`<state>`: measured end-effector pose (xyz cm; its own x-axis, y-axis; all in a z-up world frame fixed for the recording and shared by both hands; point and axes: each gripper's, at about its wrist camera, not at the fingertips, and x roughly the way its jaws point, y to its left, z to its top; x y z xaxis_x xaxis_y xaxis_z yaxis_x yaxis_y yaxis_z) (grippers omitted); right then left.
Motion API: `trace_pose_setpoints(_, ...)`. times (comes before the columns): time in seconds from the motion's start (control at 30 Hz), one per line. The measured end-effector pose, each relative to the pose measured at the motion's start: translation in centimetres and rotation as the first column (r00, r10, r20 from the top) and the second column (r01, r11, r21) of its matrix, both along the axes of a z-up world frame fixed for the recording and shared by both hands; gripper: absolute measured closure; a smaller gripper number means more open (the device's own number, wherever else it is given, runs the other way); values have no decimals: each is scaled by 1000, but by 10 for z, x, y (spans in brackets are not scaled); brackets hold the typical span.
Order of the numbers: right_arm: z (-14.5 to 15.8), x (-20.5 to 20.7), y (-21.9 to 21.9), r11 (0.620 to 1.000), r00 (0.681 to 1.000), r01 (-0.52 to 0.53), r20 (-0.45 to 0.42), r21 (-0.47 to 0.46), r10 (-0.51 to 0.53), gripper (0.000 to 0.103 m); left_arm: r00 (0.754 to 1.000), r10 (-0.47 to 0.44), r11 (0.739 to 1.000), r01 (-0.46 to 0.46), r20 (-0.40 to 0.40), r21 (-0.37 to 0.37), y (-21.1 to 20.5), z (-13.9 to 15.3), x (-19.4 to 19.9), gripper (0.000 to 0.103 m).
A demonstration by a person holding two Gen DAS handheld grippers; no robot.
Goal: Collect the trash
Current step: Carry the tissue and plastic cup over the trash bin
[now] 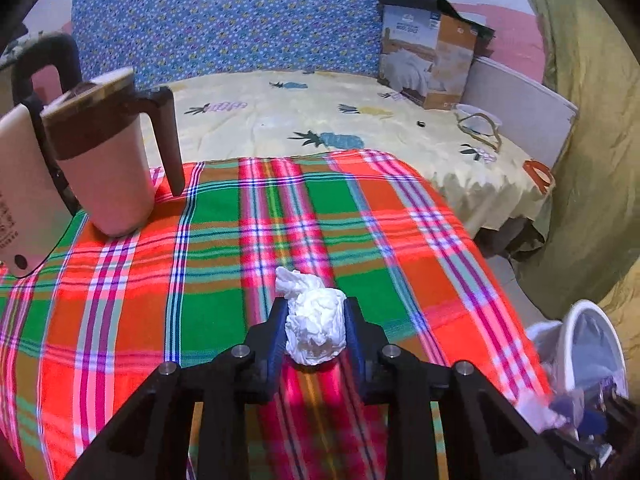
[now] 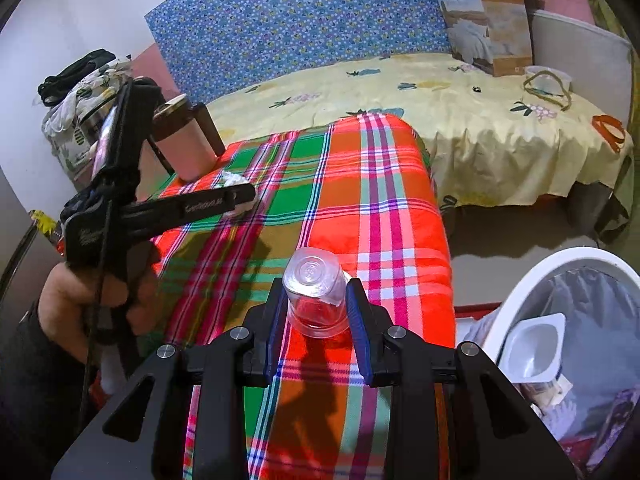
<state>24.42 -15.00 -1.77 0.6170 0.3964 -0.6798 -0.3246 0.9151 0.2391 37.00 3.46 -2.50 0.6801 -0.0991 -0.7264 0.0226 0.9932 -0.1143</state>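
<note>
Crumpled white tissue wad [image 1: 314, 320]: pinched in left gripper [image 1: 316, 316], over plaid cloth [image 1: 120, 280]. White lined bin [image 2: 532, 276]: rightward, beside right gripper [image 2: 318, 308], which clamps clear plastic cup [image 2: 316, 292].

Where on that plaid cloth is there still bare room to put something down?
Most of the plaid cloth is bare: the wide stretch between the crumpled tissue and the mug, and the strip along the edge nearest the white bin. It is crowded at the mug's corner, and where each tool grips its item.
</note>
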Motion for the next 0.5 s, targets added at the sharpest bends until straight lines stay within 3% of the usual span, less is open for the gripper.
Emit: trace_pose_setpoints(0.5,25,-49,-25,1000,998,31,54,-5,-31,71,993,-79,996,82,86,-28,-40,48,-121,75)
